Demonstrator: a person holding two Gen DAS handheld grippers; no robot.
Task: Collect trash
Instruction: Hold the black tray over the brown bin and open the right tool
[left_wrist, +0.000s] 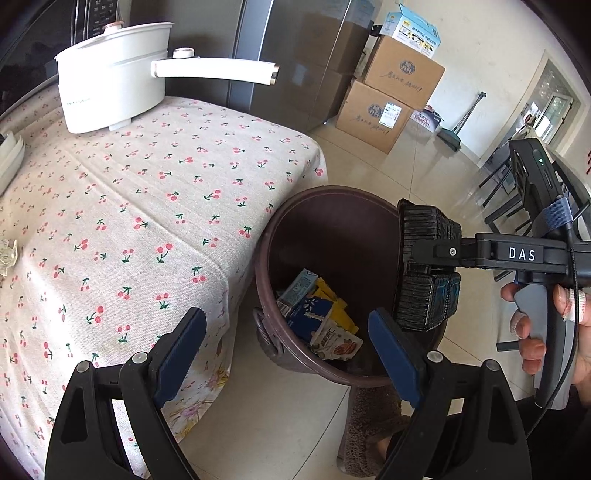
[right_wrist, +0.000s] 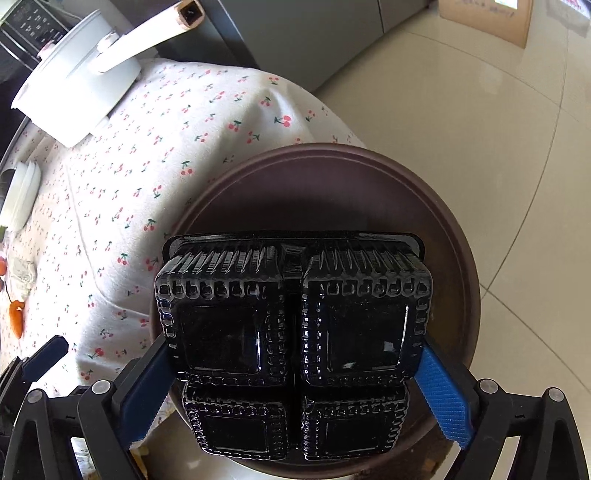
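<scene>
A brown trash bin (left_wrist: 332, 206) stands on the floor beside the table; it holds several wrappers and cartons (left_wrist: 317, 317). My right gripper (right_wrist: 295, 369) is shut on a black plastic four-cell food tray (right_wrist: 291, 332) and holds it above the bin (right_wrist: 454, 258). In the left wrist view the tray (left_wrist: 428, 266) hangs over the bin's right rim. My left gripper (left_wrist: 288, 350) is open and empty, near the table corner above the bin's near edge.
The table with a cherry-print cloth (left_wrist: 147, 206) carries a white pot with a long handle (left_wrist: 114, 74), a crumpled paper scrap (left_wrist: 7, 254) at the left edge, and orange bits (right_wrist: 16, 317). Cardboard boxes (left_wrist: 388, 99) stand by the far wall.
</scene>
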